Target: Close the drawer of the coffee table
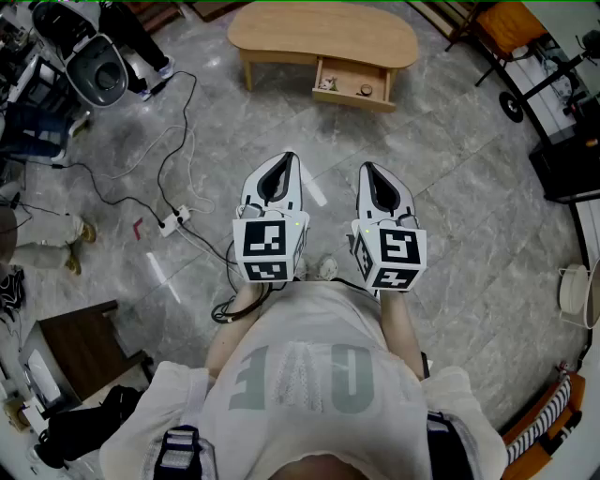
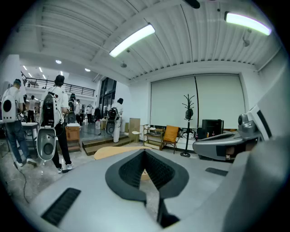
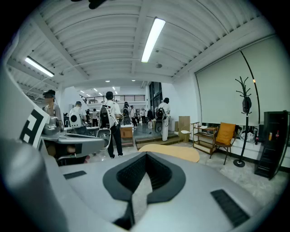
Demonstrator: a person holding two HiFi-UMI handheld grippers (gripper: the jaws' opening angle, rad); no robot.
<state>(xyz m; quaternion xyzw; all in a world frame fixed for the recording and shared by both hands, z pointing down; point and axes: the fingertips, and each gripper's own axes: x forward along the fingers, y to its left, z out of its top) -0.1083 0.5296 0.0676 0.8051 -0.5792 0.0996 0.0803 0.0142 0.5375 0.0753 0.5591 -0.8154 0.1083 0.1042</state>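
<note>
The light wooden coffee table (image 1: 323,36) stands at the far end of the grey stone floor. Its drawer (image 1: 354,86) is pulled out toward me, with a few small things inside. I hold both grippers side by side in front of my chest, well short of the table. The left gripper (image 1: 287,157) and the right gripper (image 1: 367,168) both have their tips together and hold nothing. The tabletop (image 2: 115,151) shows beyond the shut left gripper (image 2: 145,152) in the left gripper view. In the right gripper view the tabletop (image 3: 174,152) lies past the shut right gripper (image 3: 146,155).
Black cables and a white power strip (image 1: 174,220) lie on the floor at the left. A dark low cabinet (image 1: 82,345) stands at the near left. An orange chair (image 1: 506,23) and a coat stand (image 3: 244,122) are at the far right. Several people (image 3: 110,122) stand beyond the table.
</note>
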